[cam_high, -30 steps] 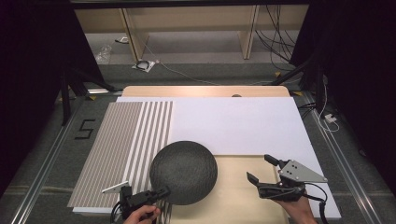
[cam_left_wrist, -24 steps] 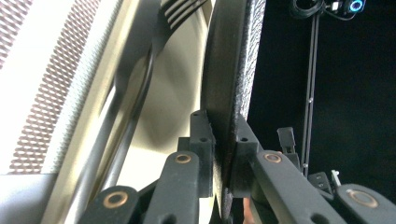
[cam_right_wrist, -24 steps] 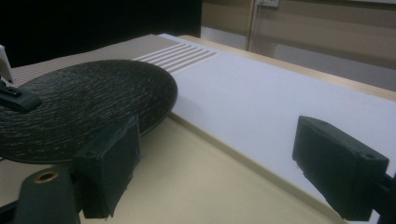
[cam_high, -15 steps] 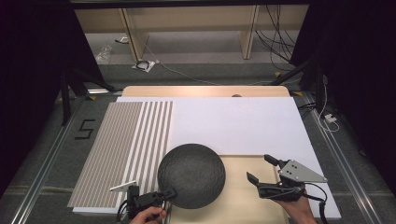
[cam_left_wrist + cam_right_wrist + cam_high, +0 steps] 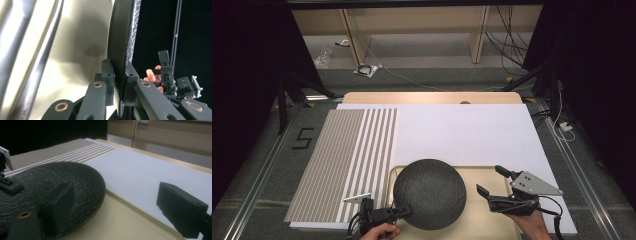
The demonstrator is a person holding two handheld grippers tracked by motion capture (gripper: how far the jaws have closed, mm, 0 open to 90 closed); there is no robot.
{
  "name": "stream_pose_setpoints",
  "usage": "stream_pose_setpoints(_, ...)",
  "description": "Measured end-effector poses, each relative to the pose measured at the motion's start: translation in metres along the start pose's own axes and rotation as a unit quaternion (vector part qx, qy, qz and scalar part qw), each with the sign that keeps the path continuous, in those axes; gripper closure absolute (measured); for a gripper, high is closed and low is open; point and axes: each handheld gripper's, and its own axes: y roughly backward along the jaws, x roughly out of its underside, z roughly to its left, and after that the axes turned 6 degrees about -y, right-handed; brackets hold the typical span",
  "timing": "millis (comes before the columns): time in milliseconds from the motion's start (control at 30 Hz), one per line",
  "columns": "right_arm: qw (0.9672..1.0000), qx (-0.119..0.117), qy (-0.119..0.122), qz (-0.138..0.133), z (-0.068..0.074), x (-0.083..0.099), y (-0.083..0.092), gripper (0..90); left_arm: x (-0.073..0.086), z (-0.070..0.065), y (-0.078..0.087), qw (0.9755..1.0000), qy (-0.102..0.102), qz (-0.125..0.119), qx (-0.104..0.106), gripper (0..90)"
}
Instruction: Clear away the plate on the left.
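our left tongs (image 5: 404,211) come in from the bottom edge, the hand (image 5: 379,232) low beneath them, jaws pointing toward the right of the high view. in the left gripper view they (image 5: 119,82) are clamped tight on a thin dark rim, one pad on each face. our right tongs (image 5: 493,181) sit level near the right side, the hand (image 5: 532,223) behind them, jaws spread wide with nothing between them, as the right gripper view (image 5: 117,202) confirms.
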Motion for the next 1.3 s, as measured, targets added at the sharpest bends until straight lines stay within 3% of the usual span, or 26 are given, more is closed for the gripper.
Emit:
stream_pose_setpoints(667,1.0,0.0,-0.001,-0.001,0.0,0.0,0.0,16.1,0.011,-0.002,-0.022,0.9991,-0.01,0.039,-0.012,82.3)
stream_pose_setpoints(1100,1.0,0.001,0.001,0.001,0.0,0.0,0.001,16.1,0.013,-0.003,-0.028,0.9977,-0.024,0.061,-0.019,81.3)
stream_pose_setpoints(1300,1.0,0.0,0.0,-0.001,0.0,0.0,0.0,16.1,0.013,-0.004,-0.03,0.9974,-0.02,0.066,-0.022,81.2)
